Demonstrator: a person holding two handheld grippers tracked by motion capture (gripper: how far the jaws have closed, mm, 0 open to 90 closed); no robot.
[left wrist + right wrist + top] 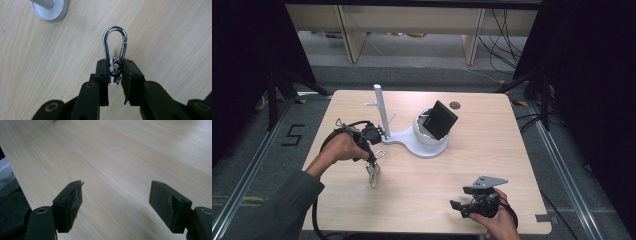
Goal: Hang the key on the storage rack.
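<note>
shiny steel carabiner [115,46], clasped, raised off tabletop

A stand [422,142] is set on the table [492,150] behind its middle, with 1 post [380,107] at its left end and a tilted flat box [439,119] in its cup at the right. The left gripper [373,167] is placed just in front of the post, a carabiner [115,46] clamped between its jaws above the tabletop. The right gripper [458,206] is held near the front right edge, well apart.
</note>
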